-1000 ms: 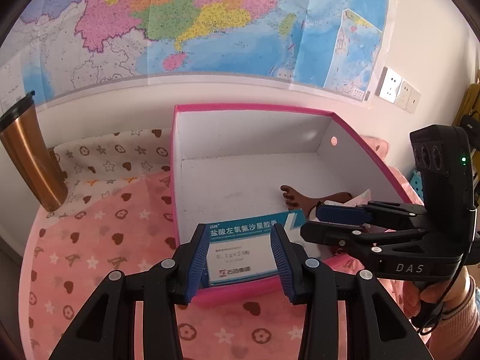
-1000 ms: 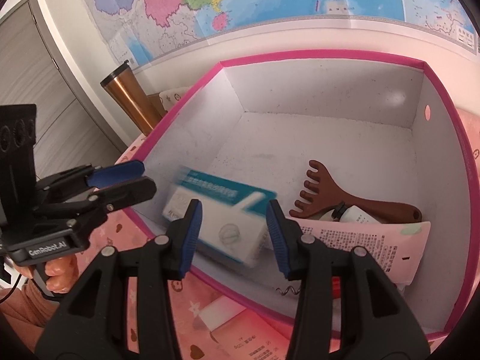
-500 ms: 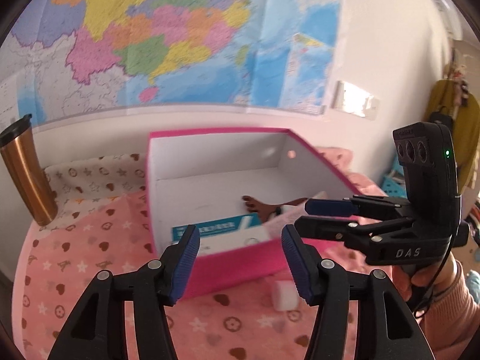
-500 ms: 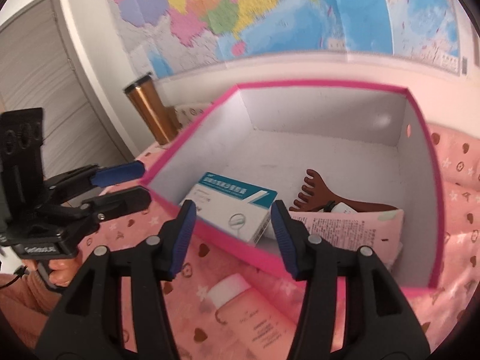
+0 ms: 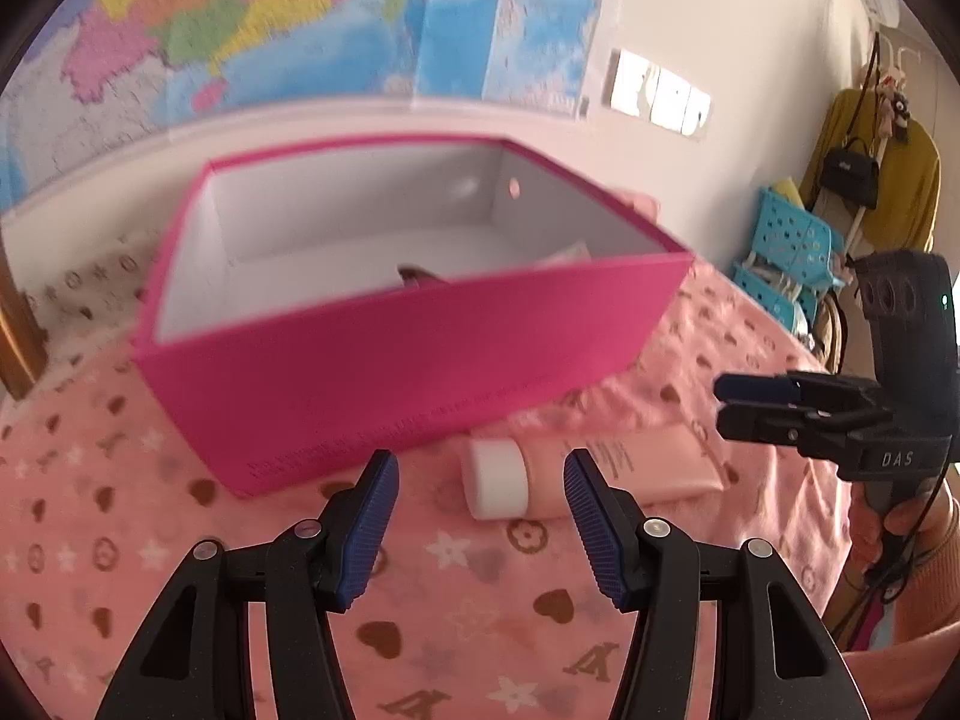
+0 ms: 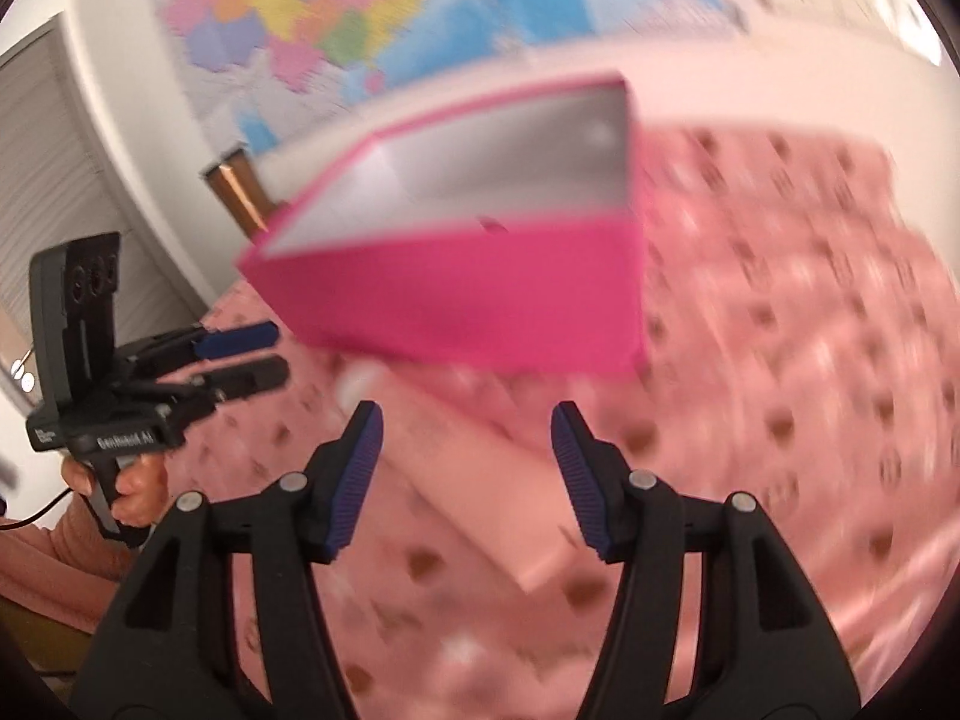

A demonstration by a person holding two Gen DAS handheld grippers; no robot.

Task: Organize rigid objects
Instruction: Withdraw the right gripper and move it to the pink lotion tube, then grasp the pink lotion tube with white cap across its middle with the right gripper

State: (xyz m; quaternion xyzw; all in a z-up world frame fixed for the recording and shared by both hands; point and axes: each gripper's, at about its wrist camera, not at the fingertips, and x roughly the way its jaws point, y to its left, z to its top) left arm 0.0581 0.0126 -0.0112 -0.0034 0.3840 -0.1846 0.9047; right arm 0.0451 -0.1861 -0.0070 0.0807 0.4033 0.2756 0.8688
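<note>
Pink tube point(image 5: 606, 471) btwn left gripper point(image 5: 480, 516) fingers point(image 5: 375, 516)

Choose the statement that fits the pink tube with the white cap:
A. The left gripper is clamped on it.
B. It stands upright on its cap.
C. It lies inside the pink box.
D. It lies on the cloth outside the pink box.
D: the tube lies on its side on the cloth in front of the box, beyond the open, empty left gripper.
</note>
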